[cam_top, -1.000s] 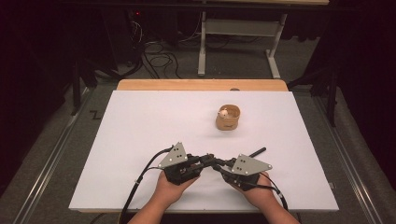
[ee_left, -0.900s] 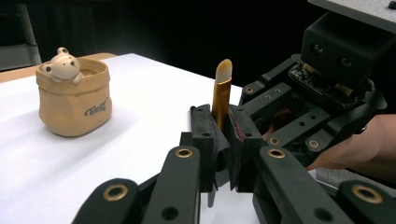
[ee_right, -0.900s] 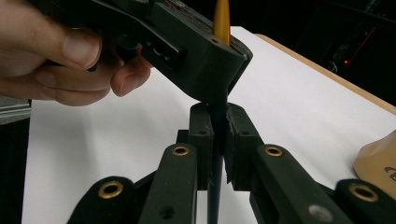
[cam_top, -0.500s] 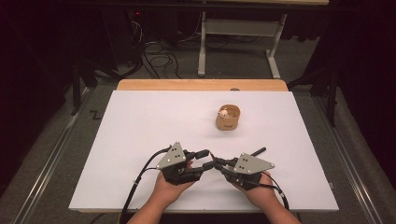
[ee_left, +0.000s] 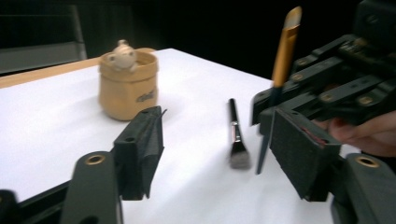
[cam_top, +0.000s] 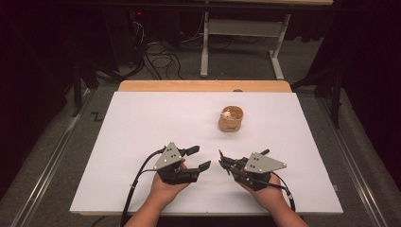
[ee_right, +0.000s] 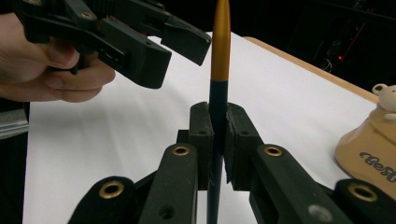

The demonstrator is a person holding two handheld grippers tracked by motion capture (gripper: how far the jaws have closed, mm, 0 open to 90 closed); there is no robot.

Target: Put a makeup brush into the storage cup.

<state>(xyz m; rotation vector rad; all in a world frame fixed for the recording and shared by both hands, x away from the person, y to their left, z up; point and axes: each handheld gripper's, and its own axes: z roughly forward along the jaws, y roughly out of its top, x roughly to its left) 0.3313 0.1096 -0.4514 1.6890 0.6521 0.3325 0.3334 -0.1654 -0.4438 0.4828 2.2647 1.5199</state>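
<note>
Presently the right tool point(ee_right: 218, 135) clamps the upright orange-and-black brush point(ee_right: 219, 51); the left tool point(cam_top: 198, 158), just opened and empty, stands beside; the tan holder cup point(cam_top: 231, 119) lies ahead.

The thin brush point(ee_right: 219, 60) has a dark blue lower shaft and an orange-yellow upper part that ends in a pale pointed tip. It stands nearly upright, pressed between the two pads of the right gripper point(ee_right: 218, 140), which are closed on its dark part. In the left gripper view the same thin brush point(ee_left: 285, 51) leans a little toward 1 o'clock. In the high view it is too small to tell clearly, at about 6 o'clock on the table.
</note>
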